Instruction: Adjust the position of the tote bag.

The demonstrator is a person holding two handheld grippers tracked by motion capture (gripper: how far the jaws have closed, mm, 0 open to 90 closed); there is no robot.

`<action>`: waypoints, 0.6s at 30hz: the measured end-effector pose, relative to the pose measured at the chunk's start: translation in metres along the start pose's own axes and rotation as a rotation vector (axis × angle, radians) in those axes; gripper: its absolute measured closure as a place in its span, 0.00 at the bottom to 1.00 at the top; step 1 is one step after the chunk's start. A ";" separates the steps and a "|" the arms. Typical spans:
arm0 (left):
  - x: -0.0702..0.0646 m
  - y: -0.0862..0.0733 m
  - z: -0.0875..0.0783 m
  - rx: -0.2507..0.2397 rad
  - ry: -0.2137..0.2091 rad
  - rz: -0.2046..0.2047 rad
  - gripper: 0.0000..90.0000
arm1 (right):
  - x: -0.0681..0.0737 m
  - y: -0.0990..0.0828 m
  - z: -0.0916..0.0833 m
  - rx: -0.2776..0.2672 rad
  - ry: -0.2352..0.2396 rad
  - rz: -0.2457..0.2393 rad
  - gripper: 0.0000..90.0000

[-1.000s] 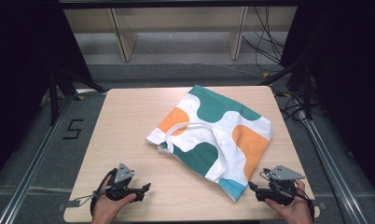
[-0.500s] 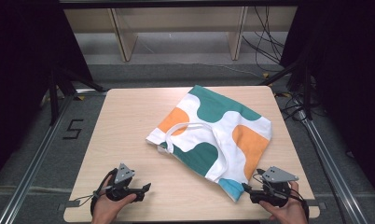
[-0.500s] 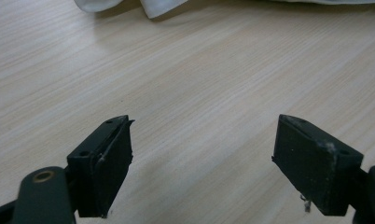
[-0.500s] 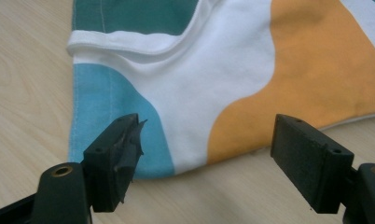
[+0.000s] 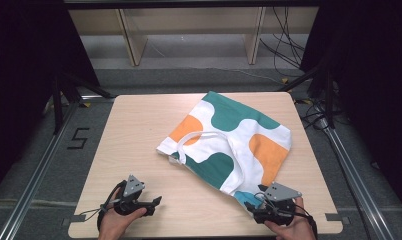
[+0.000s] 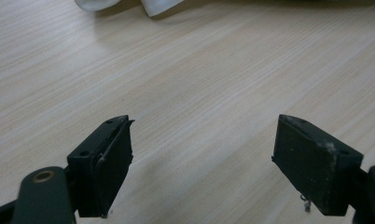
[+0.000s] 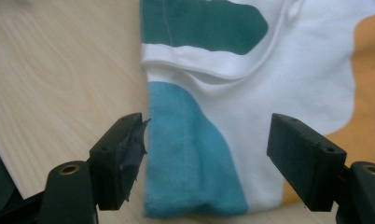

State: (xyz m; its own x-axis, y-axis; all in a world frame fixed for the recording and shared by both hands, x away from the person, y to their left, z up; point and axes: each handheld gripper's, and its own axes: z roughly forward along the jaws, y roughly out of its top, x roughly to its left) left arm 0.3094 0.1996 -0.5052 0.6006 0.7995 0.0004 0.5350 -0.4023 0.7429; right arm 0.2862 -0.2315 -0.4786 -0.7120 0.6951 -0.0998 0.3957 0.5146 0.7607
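A white tote bag (image 5: 229, 140) with green, orange and blue patches lies flat on the wooden table (image 5: 134, 125), its looped handles toward the left. My right gripper (image 5: 254, 199) rests at the table's front right, against the bag's near blue corner (image 7: 190, 154). In the right gripper view its jaws (image 7: 206, 154) stand wide on either side of that corner and have just been closing a little; the pads do not press the cloth. My left gripper (image 5: 155, 203) lies at the front left, open over bare wood (image 6: 202, 158), with a white edge of the bag (image 6: 153, 5) far ahead.
Metal rails (image 5: 39, 165) run along both sides of the table. A "5" mark (image 5: 79, 138) is on the floor at left. Cables (image 5: 284, 55) trail on the floor at the back right, beside wooden shelf legs (image 5: 131, 42).
My right gripper has slid left along the front edge to the bag's blue corner. The left gripper and the bag have stayed put.
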 end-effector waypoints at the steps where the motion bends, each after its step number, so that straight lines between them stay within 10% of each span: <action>1: 0.002 0.001 -0.002 0.037 0.001 0.032 0.21 | 0.002 0.001 0.002 0.000 0.010 -0.012 0.32; 10: 0.000 0.000 0.001 0.008 0.011 -0.020 0.21 | 0.013 0.000 0.010 0.067 -0.005 -0.068 0.37; 18: 0.003 -0.001 -0.001 0.024 0.008 0.015 0.21 | 0.016 -0.005 0.012 0.145 -0.020 -0.108 0.43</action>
State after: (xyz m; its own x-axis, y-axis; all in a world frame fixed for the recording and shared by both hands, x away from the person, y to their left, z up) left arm 0.3105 0.2030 -0.5048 0.6044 0.7965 0.0168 0.5400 -0.4251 0.7265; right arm 0.2797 -0.2163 -0.4916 -0.7440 0.6408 -0.1894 0.3980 0.6527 0.6447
